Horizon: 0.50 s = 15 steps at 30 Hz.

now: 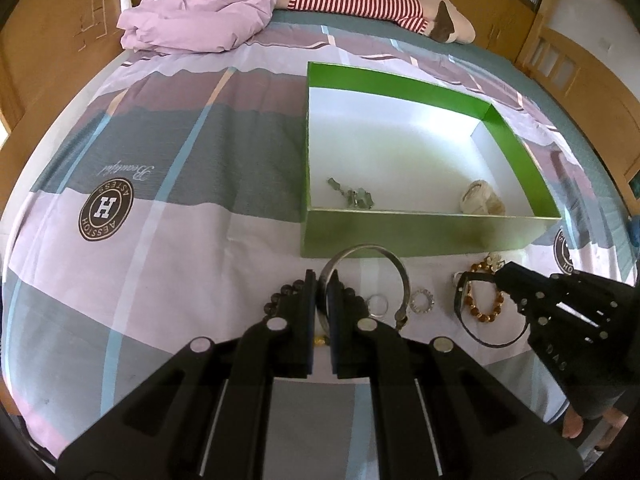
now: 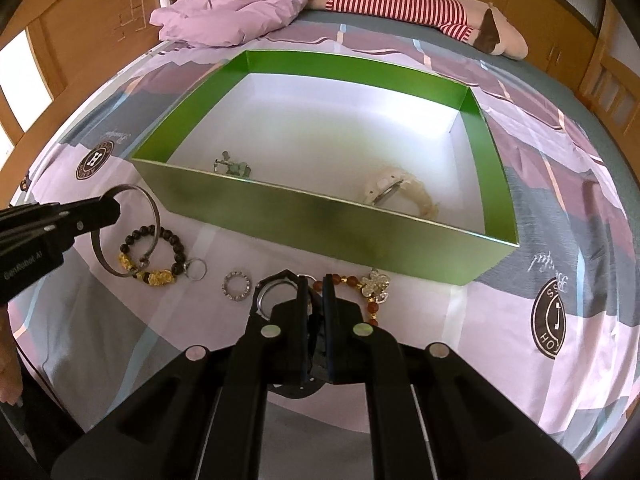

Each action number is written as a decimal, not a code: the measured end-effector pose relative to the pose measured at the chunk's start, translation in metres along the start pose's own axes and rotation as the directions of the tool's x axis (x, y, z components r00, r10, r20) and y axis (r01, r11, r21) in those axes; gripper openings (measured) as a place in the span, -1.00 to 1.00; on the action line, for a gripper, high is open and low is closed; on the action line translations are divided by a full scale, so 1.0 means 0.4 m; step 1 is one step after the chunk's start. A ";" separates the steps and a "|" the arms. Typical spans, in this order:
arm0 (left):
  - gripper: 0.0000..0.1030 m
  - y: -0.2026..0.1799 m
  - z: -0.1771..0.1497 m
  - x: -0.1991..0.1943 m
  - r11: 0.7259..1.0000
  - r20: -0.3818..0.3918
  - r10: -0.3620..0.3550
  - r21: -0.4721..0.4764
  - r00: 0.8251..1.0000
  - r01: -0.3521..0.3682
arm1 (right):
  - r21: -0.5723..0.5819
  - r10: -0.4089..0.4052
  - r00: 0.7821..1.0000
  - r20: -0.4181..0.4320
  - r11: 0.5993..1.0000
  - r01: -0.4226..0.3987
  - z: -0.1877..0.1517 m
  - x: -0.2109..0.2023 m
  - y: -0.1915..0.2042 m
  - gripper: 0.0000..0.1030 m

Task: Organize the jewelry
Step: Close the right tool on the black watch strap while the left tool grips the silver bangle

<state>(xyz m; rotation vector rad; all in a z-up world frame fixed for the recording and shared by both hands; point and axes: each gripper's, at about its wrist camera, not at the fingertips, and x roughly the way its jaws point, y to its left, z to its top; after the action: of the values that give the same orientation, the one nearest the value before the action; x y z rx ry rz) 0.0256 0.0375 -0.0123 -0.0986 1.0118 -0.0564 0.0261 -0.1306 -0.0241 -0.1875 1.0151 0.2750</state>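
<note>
A green box [image 1: 424,236] [image 2: 320,228] lies open on the bed. It holds a small green jade piece [image 1: 352,196] [image 2: 234,168] and a cream watch [image 1: 480,198] [image 2: 400,196]. In front of it, my left gripper [image 1: 322,276] [image 2: 114,210] is shut on the rim of a silver bangle [image 1: 368,249] [image 2: 154,208]. My right gripper [image 2: 315,282] [image 1: 506,276] is shut on a black watch [image 2: 276,290] [image 1: 460,300]. Nearby lie a black bead bracelet with gold charms [image 2: 168,240], a small ring [image 2: 197,270] [image 1: 378,305], a sparkly ring [image 2: 237,285] [image 1: 423,301] and a brown bead bracelet [image 2: 374,286] [image 1: 486,308].
At the head of the bed lie a crumpled pink duvet [image 1: 200,4] [image 2: 240,4] and a striped plush toy [image 1: 360,0] [image 2: 400,4]. Wooden bed sides and cabinets ring the mattress. A person's bare foot [image 1: 576,424] shows at the bed's near edge.
</note>
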 end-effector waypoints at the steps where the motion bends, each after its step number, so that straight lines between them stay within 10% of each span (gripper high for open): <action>1: -0.90 -0.002 -0.001 0.002 1.000 -0.002 0.002 0.003 1.000 -0.002 | 0.001 -0.001 1.000 -0.002 1.000 0.001 -0.002 0.000 -0.001 -0.88; 15: -0.90 -0.021 -0.011 0.013 0.999 -0.006 0.022 0.036 1.000 -0.022 | 0.027 0.021 0.998 0.063 0.999 -0.022 0.010 -0.048 -0.016 -0.89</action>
<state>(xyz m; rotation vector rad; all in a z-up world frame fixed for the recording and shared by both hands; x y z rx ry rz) 0.0246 0.0284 -0.0183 -0.0544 1.0180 -0.0547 0.0218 -0.1381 -0.0054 -0.1419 0.9589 0.2843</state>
